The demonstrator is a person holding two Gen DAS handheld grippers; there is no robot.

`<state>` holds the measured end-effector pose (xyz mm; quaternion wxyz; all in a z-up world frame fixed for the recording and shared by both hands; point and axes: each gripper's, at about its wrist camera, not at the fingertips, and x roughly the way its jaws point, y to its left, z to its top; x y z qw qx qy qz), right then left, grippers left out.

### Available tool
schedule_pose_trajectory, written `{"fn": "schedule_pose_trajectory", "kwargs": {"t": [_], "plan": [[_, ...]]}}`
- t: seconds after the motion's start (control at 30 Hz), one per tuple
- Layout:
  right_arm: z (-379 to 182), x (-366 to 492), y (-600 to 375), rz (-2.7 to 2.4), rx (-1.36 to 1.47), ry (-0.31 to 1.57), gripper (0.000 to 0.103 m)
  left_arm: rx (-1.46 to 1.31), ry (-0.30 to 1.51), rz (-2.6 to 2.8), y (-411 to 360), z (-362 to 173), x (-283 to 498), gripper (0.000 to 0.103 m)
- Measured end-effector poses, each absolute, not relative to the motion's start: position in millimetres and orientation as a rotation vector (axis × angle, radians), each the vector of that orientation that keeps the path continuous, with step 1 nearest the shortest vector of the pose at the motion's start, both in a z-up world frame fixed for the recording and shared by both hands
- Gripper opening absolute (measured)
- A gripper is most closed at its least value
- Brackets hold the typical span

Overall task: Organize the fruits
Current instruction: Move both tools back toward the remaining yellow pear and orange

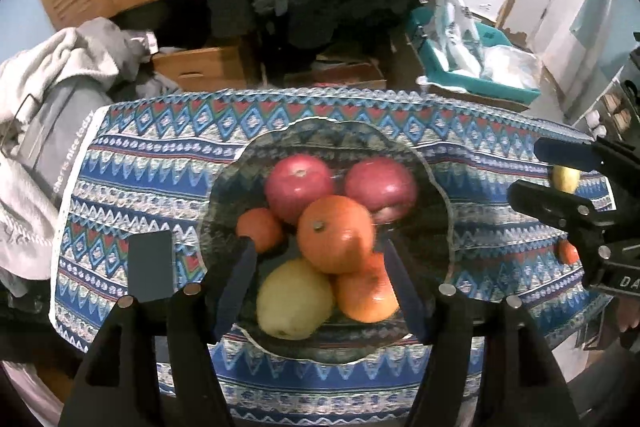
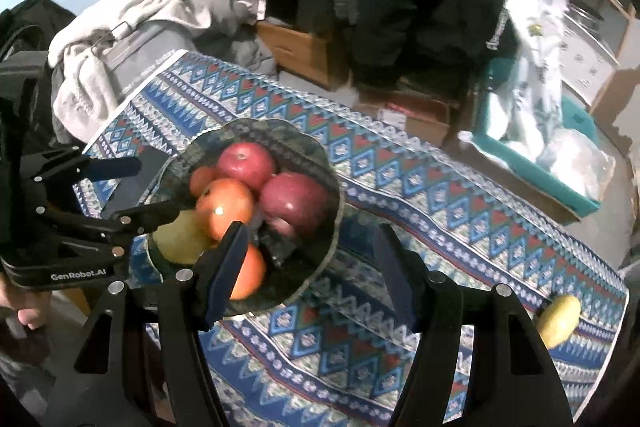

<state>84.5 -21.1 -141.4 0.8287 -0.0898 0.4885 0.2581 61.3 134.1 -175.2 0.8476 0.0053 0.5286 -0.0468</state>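
At 4 o'clock from the right gripper (image 2: 310, 271), nearer than the left, lies a yellow pear (image 2: 559, 321), long axis slanting; its jaws stand apart, empty.

Apples (image 1: 300, 187), oranges (image 1: 336, 233), pear (image 1: 294, 301) heaped in glass bowl (image 1: 224, 195).

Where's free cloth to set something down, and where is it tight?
Free: the tablecloth between the glass bowl and the yellow pear near the right edge, plus the far strip behind the bowl. Tight: the bowl itself, piled with fruit, and its left side by the dark phone.
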Motion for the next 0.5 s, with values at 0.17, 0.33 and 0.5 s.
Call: {"fn": "schedule_pose_trajectory", "kwargs": {"t": [0.17, 0.33, 0.5], "plan": [[-141.2, 79.6, -49.1, 0.494, -0.188, 1.041, 0.067, 0.073, 1.094, -0.126, 104.3, -169.4, 58.1, 0.070], [-140.7, 77.8, -77.9, 0.441, -0.183, 1.038, 0.068, 0.096, 1.087, -0.170, 78.6, -164.2, 58.0, 0.071], [-139.7, 75.0, -105.3, 0.399, -0.174, 1.034, 0.068, 0.120, 1.077, -0.206, 53.7, -156.2, 60.5, 0.071]]}}
